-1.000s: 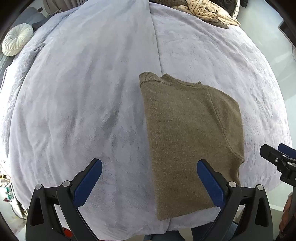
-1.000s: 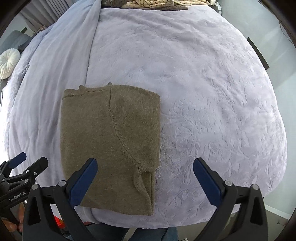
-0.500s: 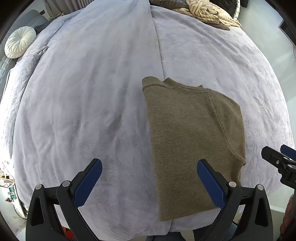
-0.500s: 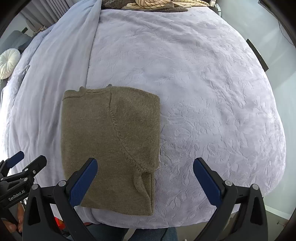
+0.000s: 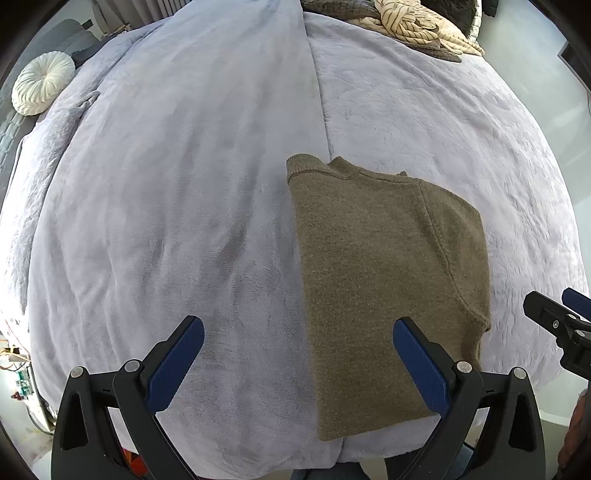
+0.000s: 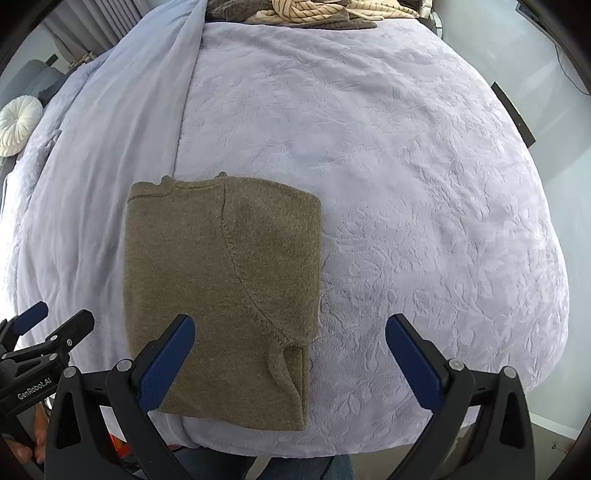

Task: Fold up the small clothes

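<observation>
An olive-brown knit sweater (image 5: 384, 280) lies folded into a tall rectangle on the lilac bedspread (image 5: 184, 221), collar at the far end, hem near the bed's front edge. It also shows in the right wrist view (image 6: 221, 288). My left gripper (image 5: 297, 363) is open and empty, held above the front of the bed, its right finger over the sweater's lower part. My right gripper (image 6: 290, 360) is open and empty, its left finger over the sweater's lower left. Each gripper appears at the edge of the other's view.
A round white cushion (image 5: 42, 83) lies at the far left. A pile of beige and brown striped clothes (image 5: 417, 26) sits at the far end of the bed. The bedspread's front edge drops off just below the sweater's hem. Floor shows at right.
Both grippers have stayed open and nearly still. The left view has shifted slightly, the sweater sitting a little lower in it. The sweater has not moved.
</observation>
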Demonstrator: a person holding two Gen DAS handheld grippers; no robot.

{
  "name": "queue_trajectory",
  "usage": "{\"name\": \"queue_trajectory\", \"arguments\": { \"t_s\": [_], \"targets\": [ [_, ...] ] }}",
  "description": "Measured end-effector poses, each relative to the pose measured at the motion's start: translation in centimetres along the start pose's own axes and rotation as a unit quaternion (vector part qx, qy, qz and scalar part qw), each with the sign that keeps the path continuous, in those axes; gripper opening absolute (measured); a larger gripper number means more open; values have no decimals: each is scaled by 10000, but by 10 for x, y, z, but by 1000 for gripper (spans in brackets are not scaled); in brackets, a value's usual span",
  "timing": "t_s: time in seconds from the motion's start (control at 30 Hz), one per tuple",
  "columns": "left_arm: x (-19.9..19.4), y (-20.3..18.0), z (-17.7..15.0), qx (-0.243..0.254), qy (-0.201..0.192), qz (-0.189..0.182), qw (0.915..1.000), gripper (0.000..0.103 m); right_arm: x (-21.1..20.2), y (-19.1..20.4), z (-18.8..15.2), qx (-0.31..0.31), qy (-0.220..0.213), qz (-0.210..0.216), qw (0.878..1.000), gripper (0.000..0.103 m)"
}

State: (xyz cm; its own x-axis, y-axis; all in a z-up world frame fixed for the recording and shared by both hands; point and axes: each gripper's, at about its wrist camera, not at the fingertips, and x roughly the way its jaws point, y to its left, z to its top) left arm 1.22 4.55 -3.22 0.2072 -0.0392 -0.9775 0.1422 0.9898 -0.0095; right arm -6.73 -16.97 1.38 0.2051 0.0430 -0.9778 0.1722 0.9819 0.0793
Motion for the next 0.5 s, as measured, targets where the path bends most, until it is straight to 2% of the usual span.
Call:
{"name": "queue_trajectory", "arguments": {
  "t_s": [0.5],
  "targets": [
    [-1,1,0,-16,-21,11,10000,103,0,0,1,18,4,1,10000,103]
  ]
}}
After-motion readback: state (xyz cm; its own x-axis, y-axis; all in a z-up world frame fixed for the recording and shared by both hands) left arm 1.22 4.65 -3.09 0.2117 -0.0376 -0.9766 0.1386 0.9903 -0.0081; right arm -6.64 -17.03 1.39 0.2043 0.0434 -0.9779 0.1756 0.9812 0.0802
